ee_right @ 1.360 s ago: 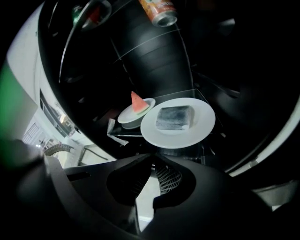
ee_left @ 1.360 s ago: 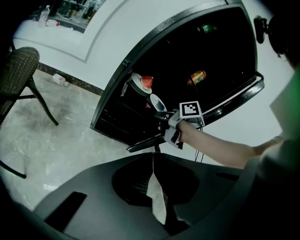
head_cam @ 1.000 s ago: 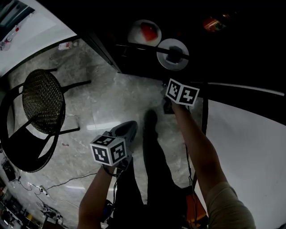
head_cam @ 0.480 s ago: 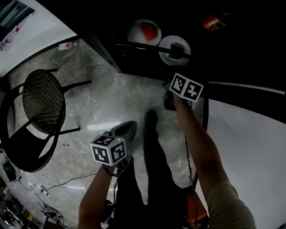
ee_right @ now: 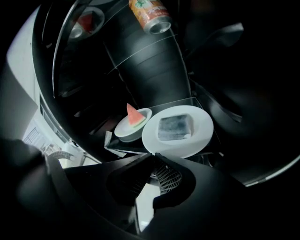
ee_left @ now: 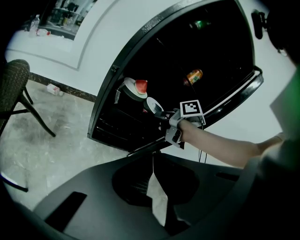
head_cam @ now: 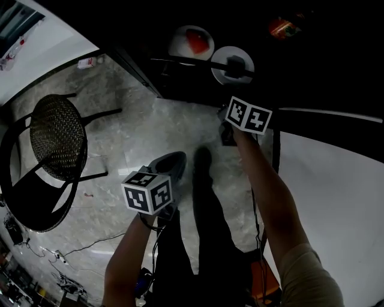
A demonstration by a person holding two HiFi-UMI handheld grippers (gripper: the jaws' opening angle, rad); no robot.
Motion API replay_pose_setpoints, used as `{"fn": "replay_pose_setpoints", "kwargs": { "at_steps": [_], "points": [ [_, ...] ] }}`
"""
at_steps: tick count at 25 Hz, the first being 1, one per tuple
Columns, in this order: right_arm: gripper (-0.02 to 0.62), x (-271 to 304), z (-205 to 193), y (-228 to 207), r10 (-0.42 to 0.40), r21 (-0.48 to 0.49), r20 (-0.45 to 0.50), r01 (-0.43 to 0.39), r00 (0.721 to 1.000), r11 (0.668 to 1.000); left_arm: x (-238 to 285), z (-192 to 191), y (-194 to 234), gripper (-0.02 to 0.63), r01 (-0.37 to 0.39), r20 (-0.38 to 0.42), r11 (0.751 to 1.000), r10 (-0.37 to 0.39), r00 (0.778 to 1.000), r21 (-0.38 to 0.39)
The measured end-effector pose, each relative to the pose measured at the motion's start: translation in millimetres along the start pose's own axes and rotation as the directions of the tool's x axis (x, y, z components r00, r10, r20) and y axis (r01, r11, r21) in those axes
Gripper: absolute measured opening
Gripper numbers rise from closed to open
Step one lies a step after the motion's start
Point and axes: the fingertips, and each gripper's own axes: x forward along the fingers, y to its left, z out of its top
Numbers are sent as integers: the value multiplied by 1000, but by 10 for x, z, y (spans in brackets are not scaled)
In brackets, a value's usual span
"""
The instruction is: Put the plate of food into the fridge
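**Q:** What are the two claws doing?

**A:** Right: my right gripper (ee_right: 154,157) (head_cam: 234,67) is reaching into the open fridge (ee_left: 140,129). Its jaws are pinching the near rim of the white plate (ee_right: 201,123) (head_cam: 221,75). Left: my left gripper (ee_left: 153,155) (head_cam: 176,158) is hanging over the marble floor (head_cam: 135,129), near the wicker chair (head_cam: 57,138). Its jaws are pressing together on nothing.

**Q:** Where is the plate of food lying?

**A:** It is sitting at the front edge of a fridge shelf and carrying a grey square block of food (ee_right: 174,127). I cannot tell whether it is resting on the shelf. Just to its left, a smaller plate (ee_right: 123,132) (head_cam: 180,45) is carrying a watermelon slice (ee_right: 134,116). The two rims are meeting in the right gripper view. On a shelf above, an orange drink can (ee_right: 150,11) (ee_left: 193,76) is lying on its side.
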Motion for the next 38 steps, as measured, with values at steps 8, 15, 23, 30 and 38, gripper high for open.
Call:
{"fn": "replay_pose_setpoints", "kwargs": {
  "at_steps": [8, 15, 23, 30, 38],
  "points": [
    [34, 38, 49, -32, -13, -37, -8, 13, 1000, 999, 27, 101, -22, 12, 4, 13, 1000, -4, 1000, 18],
    [34, 61, 105, -66, -26, -57, 5, 27, 1000, 998, 86, 156, -47, 12, 13, 3, 999, -13, 1000, 37],
    [34, 116, 144, -87, -35, -63, 7, 36, 999, 997, 89, 231, -5, 12, 11, 14, 999, -12, 1000, 36],
    [34, 149, 198, -88, -39, -57, 16, 40, 999, 998, 82, 261, -16, 12, 11, 14, 999, -11, 1000, 47],
    [32, 198, 229, -55, -32, -96, 6, 33, 999, 995, 131, 239, -66, 12, 18, 17, 999, -19, 1000, 47]
  ]
}}
